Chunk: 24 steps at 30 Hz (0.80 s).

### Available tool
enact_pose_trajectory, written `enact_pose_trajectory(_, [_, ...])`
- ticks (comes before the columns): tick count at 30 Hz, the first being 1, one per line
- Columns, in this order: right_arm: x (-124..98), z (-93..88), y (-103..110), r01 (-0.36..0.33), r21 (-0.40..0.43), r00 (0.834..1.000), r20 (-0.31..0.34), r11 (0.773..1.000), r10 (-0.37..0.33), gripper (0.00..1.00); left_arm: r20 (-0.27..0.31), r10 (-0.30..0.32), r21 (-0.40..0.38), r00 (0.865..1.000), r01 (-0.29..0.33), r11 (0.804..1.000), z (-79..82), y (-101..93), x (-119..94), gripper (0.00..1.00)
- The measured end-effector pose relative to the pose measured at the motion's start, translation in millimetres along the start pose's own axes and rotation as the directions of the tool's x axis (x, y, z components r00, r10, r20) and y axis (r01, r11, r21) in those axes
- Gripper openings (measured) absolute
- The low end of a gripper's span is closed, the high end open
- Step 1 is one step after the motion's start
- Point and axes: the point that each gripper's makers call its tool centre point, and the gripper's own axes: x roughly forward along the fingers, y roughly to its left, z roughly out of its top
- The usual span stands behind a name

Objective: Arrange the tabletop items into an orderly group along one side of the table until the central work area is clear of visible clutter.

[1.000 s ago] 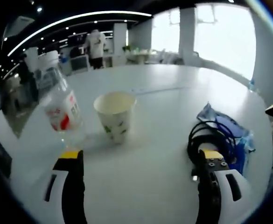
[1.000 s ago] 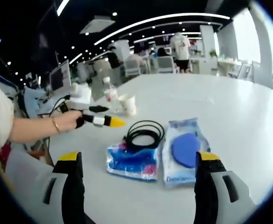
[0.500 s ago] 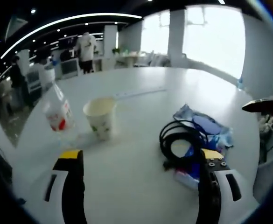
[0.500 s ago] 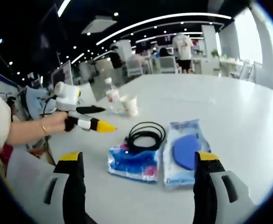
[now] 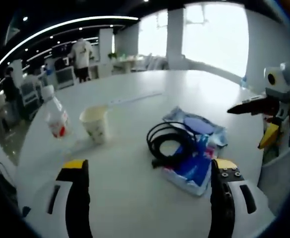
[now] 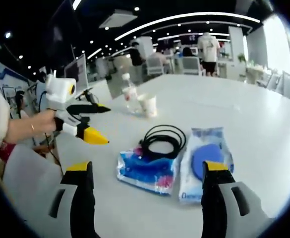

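Right gripper (image 6: 145, 198) hangs with jaws spread and empty, just short of the two packets (image 6: 147, 171), (image 6: 204, 161); the cable coil (image 6: 162, 139) lies on their far edges, so I take the coil as landmark. Left gripper (image 5: 145, 198), also spread and empty, faces the coil (image 5: 172, 144) from the other side — neither looks clearly nearer. Beyond the coil stand the cup (image 6: 147, 104) and bottle (image 6: 130, 94), upright; each packet's long axis runs away from the right gripper.

Coiled black cable (image 6: 162, 140) atop two blue wipe packs (image 6: 177, 162) | paper cup (image 6: 147, 105) upright beyond cable | water bottle (image 6: 130, 94) beside cup
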Motion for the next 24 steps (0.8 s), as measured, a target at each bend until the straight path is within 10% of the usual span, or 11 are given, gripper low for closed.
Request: enact_pose_trajectory(24, [40,-38.7,-19,-0.022,-0.037,0.994,-0.107,0.999,0.017,0.57,0.011,-0.005,-0.029,1.0,0.006,1.0,-12.3,-24.2,-53,0.99])
